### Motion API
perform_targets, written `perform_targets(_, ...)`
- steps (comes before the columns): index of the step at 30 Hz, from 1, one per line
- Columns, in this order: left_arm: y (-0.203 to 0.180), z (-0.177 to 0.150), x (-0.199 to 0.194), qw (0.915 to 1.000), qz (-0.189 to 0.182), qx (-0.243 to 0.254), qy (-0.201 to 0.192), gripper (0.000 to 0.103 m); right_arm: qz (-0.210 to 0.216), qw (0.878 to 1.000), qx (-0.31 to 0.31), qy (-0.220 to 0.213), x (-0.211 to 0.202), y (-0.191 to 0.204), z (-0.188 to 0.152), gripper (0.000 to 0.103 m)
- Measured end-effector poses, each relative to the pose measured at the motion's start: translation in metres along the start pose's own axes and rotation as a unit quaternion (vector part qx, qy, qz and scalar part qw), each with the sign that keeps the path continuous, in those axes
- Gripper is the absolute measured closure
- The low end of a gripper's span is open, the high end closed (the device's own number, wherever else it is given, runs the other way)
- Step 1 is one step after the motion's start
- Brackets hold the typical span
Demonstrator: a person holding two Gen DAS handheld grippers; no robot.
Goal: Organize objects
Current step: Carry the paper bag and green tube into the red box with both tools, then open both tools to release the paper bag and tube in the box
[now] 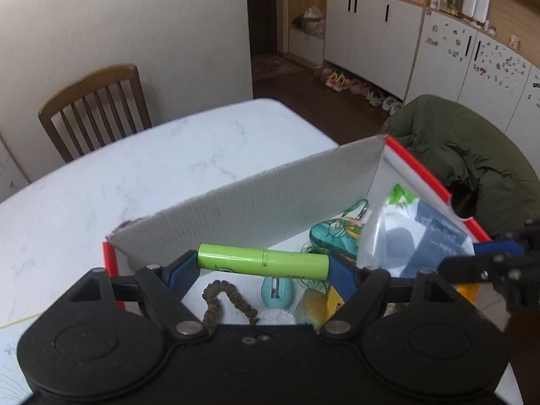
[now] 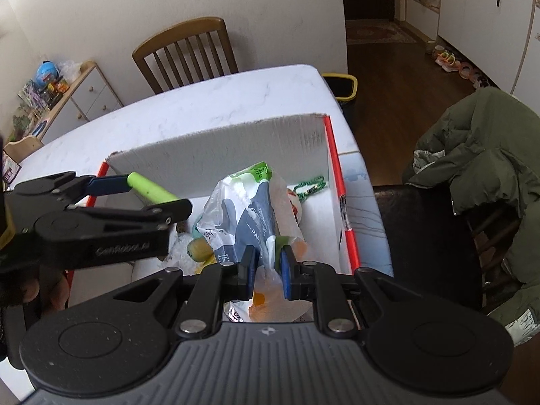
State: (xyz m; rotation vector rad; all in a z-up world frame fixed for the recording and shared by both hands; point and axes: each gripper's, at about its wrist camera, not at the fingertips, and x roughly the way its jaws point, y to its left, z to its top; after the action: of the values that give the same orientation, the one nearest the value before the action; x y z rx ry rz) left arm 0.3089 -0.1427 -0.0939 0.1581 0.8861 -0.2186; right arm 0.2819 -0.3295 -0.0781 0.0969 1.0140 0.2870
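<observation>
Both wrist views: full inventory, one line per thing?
box: 1, white walls, red edges, on table
table: 1, white marble
tube: 1, lime green, crosswise in left tool above box
plastic bag: 1, clear, printed, in box, pinched by right tool
sharpener: 1, teal, box floor
hair tie: 1, brown, box floor
chair: 1, wooden, far side
jacket: 1, olive, right of table
left tool: 1, black, blue pads
right tool: 1, black, blue pads

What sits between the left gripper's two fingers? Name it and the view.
A green marker, held end to end by the left gripper above the box; clearest in the left wrist view.
</observation>
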Motion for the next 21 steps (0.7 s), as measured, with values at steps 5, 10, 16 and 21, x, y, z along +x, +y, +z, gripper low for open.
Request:
perform_targets(5,0.004,-0.004,0.018,0.9995,0.009,-0.009,0.030,0.023,-0.013,1.000,-0.022,0.007,0.010,0.006,-0.004,0.088)
perform_targets(10,0.000,-0.004,0.029,0.9990,0.017,0.006,0.042,0.023,-0.015,0.999,-0.031,0.018,0.018,0.009,-0.010,0.088)
perform_targets(16,0.002,0.000,0.045,0.9974,0.019,-0.009,0.069,0.023,-0.014,0.999,-0.037,0.019,0.021,0.010,-0.013,0.088)
perform_targets(21,0.004,0.001,0.056,0.9951,0.015,-0.018,0.096,0.023,-0.014,0.999,-0.047,0.014,0.019,0.008,-0.012,0.088)
